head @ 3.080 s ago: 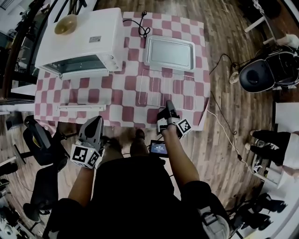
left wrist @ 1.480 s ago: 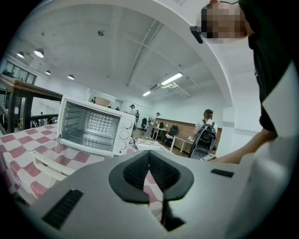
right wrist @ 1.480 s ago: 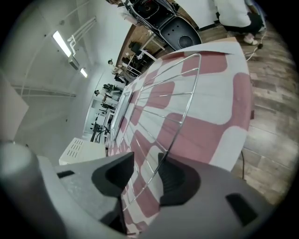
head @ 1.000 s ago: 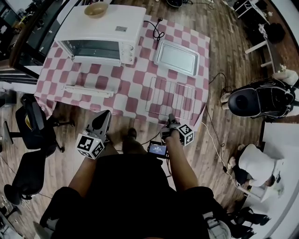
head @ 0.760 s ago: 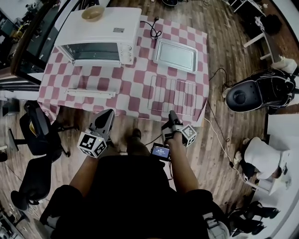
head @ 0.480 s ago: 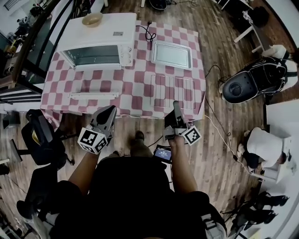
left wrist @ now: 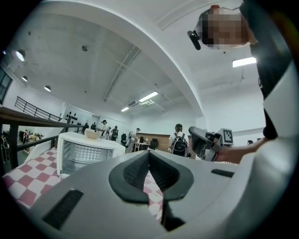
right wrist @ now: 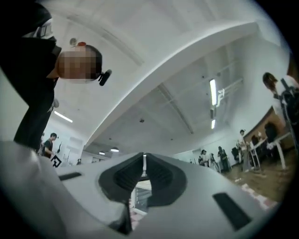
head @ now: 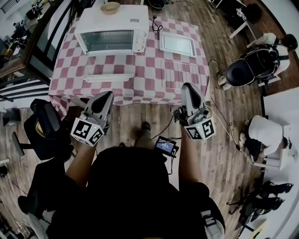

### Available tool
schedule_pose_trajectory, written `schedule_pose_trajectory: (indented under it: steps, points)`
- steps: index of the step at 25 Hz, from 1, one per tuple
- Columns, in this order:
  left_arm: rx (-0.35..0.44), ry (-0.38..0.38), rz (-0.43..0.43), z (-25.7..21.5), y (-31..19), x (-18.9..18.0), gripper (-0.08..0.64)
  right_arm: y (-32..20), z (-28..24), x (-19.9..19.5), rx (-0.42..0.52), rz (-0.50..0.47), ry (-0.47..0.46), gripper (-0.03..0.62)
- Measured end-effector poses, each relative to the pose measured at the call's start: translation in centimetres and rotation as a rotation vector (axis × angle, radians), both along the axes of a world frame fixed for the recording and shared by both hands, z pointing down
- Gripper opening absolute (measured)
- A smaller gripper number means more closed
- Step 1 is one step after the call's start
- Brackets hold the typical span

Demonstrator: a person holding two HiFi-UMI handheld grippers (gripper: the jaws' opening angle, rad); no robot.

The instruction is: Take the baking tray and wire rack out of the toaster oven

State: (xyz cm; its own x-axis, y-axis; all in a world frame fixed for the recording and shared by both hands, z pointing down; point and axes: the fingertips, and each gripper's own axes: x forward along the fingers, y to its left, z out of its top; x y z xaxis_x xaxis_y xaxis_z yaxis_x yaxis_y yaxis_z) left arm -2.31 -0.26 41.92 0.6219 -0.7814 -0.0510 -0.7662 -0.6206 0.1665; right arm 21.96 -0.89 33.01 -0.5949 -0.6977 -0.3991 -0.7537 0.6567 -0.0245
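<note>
Toaster oven [head: 112,25]: we saw a white painted metal shell, smooth and faintly glossy.
Baking tray [head: 177,44]: we took it for bare grey metal, smooth, with a dull sheen.
Wire rack [head: 182,74]: we noted thin, bright metal wire.
Tablecloth [head: 140,70]: we found red-and-white checked cloth, matt.
Floor [head: 233,140]: we saw brown wood planks with a satin sheen.
Bowl [head: 110,7]: it looked tan and matt; we could not tell its material.
Left gripper [left wrist: 148,154]: we saw a smooth, matt grey plastic shell.
Pads [left wrist: 135,173]: they looked black, ribbed and rubbery to us.
</note>
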Motion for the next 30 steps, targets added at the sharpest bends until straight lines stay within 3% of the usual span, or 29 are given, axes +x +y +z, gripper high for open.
schedule_pose_trajectory:
  steps: [5, 9, 14, 18, 22, 30]
  points:
    - [0.04, -0.029, -0.005, -1.2, 4.9, -2.7, -0.006, 6.2, 1.3, -7.1, -0.027, 0.019, 0.198, 0.02]
    - [0.069, -0.073, -0.031, -1.3, 7.8, -4.0, -0.006, 9.9, 2.3, -9.6, -0.083, 0.048, 0.219, 0.007]
    - [0.072, -0.037, -0.049, -1.2, 10.4, -4.8, -0.006, 13.6, 3.3, -11.0, -0.115, 0.053, 0.22, 0.006]
    - [0.064, -0.002, -0.065, -0.5, 12.2, -5.1, -0.006, 15.7, 4.7, -10.8, -0.144, 0.082, 0.201, 0.005]
    - [0.065, -0.038, -0.081, 0.3, 14.2, -4.1, -0.006, 17.0, 7.4, -8.7, -0.208, 0.167, 0.224, 0.005]
    - [0.038, -0.06, -0.104, 2.3, 20.3, -0.8, -0.006, 22.6, 10.3, -5.1, -0.293, 0.19, 0.255, 0.005]
